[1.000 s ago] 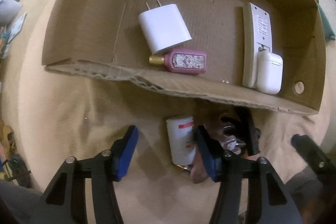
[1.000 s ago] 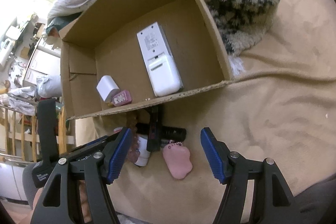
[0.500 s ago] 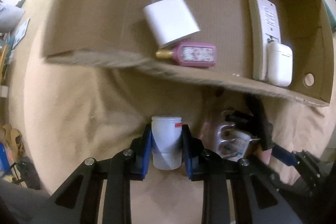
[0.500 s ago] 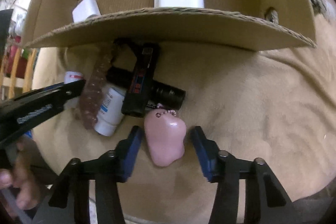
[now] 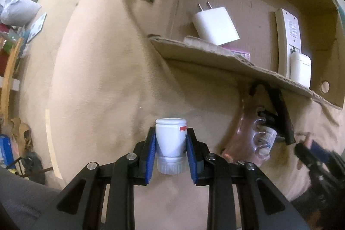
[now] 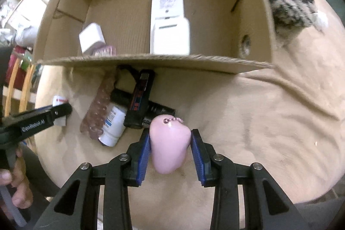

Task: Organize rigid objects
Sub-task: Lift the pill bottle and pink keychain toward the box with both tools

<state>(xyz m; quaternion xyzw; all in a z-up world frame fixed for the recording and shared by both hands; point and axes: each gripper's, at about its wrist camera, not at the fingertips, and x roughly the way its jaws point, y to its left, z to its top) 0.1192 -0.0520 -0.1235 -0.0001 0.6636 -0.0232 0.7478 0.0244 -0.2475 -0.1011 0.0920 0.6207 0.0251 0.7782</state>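
You are clamping the white bottle [image 5: 171,139] in your left claw [image 5: 171,150] and the pink charm [image 6: 169,143] in your right claw [image 6: 170,149]; keep both clenched while lifting over the cardboard box [image 6: 151,60] rim at upper frame.

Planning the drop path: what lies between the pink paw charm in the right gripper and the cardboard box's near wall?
In the right wrist view, a black flashlight crossed by a black rectangular device; then the box wall.
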